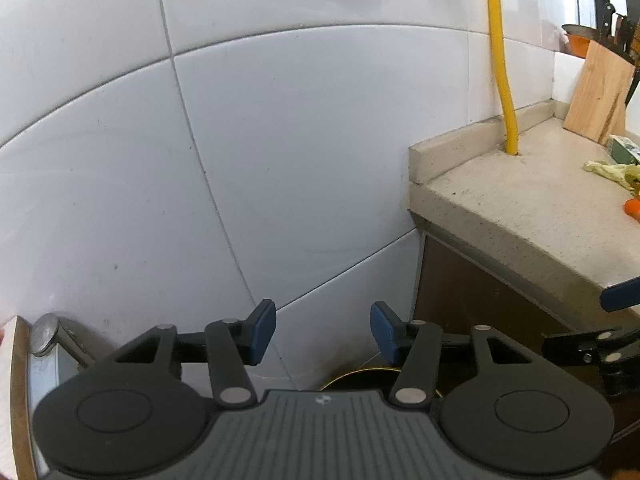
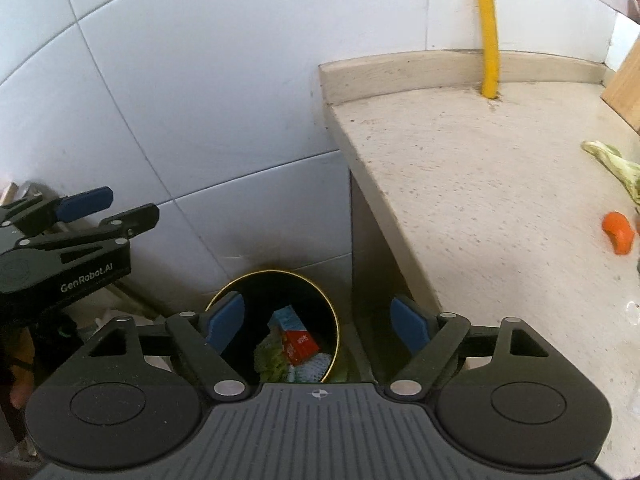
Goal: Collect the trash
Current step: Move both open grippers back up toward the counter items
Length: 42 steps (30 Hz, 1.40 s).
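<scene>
A white tiled wall (image 1: 280,140) fills most of both views. To the right of both pairs of fingers runs a speckled stone tabletop (image 2: 480,200), with a yellow pipe (image 2: 489,40) rising from its back edge and a wooden board (image 1: 600,92) leaning at the far right.

Below and directly ahead of the right gripper (image 2: 320,326), on the floor in the corner between wall and cabinet, stands a round black bin (image 2: 280,320) with a gold rim. It already holds a red and blue carton, some greens and white netting.

The right gripper's blue fingers (image 2: 408,326) stand wide apart, empty, framing the bin's mouth. The left gripper (image 1: 322,332) sits to the left of the right one, its fingers also apart with nothing between them, facing the wall; only the bin's rim shows beneath it.

The trash still to collect lies on the tabletop, well off to the right of both grippers: a limp green vegetable scrap (image 2: 616,172), lying lengthwise toward the far left, and just in front of it a small orange carrot piece (image 2: 619,232). The right gripper looks nearer to both, so it is likely the one to swing right and fetch them.
</scene>
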Each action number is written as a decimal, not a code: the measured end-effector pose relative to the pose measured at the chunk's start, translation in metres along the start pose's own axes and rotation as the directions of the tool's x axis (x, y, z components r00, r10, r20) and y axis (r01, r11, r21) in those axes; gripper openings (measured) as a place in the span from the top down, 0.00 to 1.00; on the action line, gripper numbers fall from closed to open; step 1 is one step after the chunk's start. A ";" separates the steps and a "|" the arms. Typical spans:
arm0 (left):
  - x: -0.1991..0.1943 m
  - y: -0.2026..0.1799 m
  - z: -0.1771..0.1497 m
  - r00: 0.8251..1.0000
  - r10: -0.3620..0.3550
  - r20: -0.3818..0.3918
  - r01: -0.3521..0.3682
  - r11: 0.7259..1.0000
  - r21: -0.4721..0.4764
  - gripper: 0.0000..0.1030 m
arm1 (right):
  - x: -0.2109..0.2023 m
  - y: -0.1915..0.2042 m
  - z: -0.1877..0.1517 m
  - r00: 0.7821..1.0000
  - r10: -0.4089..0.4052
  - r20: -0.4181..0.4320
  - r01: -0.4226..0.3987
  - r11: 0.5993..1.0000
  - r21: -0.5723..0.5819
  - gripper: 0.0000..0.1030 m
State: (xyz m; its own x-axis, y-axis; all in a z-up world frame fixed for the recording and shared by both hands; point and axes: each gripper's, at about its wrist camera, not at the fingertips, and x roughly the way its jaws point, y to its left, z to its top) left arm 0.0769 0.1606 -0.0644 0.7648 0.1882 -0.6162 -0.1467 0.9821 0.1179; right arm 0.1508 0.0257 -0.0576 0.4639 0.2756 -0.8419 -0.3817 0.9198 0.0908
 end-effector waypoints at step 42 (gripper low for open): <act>-0.014 -0.020 -0.004 0.992 -0.124 -0.007 0.124 0.991 0.057 0.40 | -0.058 -0.008 -0.037 0.992 -0.118 0.036 0.118 0.993 0.023 0.07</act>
State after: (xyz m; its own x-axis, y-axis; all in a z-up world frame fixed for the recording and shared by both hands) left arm 0.0667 0.1383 -0.0609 0.7728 0.0649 -0.6313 -0.0144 0.9963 0.0848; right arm 0.0973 -0.0077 -0.0286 0.5346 0.1747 -0.8269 -0.3059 0.9521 0.0034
